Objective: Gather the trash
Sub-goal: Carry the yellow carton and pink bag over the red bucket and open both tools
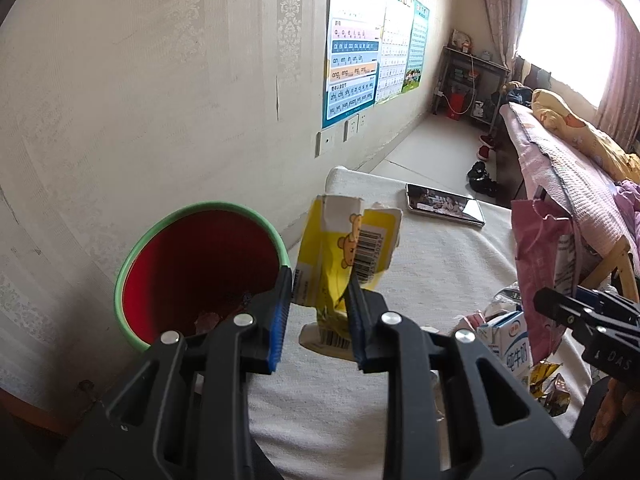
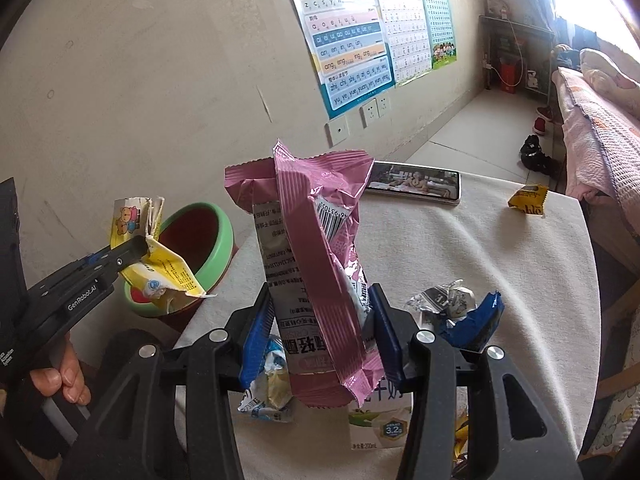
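My left gripper [image 1: 318, 286] is shut on a crumpled yellow bear carton [image 1: 348, 248] and holds it above the table, just right of a green-rimmed red bin [image 1: 200, 272]. In the right wrist view that carton [image 2: 160, 264] hangs at the bin's [image 2: 200, 248] near rim. My right gripper [image 2: 320, 300] is shut on a pink snack bag [image 2: 316, 248], held upright above the table; the bag also shows at the right of the left wrist view [image 1: 540, 264].
A white-clothed table [image 2: 480, 264] carries a phone [image 2: 416, 186], a yellow wrapper [image 2: 528, 199], a silver foil wrapper [image 2: 444, 298], a blue wrapper [image 2: 478, 322], a milk carton [image 1: 510, 344] and other scraps. A wall is left, a bed [image 1: 560, 148] right.
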`<state>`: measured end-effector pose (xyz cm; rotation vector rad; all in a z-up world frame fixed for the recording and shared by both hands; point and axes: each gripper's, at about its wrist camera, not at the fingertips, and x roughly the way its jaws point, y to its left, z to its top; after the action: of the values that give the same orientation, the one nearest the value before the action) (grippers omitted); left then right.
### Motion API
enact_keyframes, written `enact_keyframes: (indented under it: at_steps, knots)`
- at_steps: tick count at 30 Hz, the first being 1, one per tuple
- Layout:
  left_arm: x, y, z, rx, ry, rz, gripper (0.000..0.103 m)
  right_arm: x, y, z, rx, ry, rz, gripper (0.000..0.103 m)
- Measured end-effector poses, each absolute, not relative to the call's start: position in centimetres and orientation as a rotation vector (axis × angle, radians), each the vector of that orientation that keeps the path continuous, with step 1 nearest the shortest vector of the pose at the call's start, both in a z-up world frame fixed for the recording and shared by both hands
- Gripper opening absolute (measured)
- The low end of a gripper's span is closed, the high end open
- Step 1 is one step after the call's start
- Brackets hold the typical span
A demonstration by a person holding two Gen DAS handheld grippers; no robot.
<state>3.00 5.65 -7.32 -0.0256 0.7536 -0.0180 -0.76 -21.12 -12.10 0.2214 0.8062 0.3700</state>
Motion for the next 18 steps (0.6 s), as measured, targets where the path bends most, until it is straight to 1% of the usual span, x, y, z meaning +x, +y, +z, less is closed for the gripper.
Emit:
enact_keyframes:
  at_steps: [10, 18]
  knots:
    - [3.5, 8.3, -8.1, -0.041, 0.773, 0.044, 0.025, -0.4, -18.5, -12.4, 0.183, 0.826, 0.432, 0.046]
    - [4.0, 11.8, -8.6, -0.061, 0.779, 0.131, 0.025, 0.6, -16.3, -12.1, 0.156, 0.831, 0.467, 0.046]
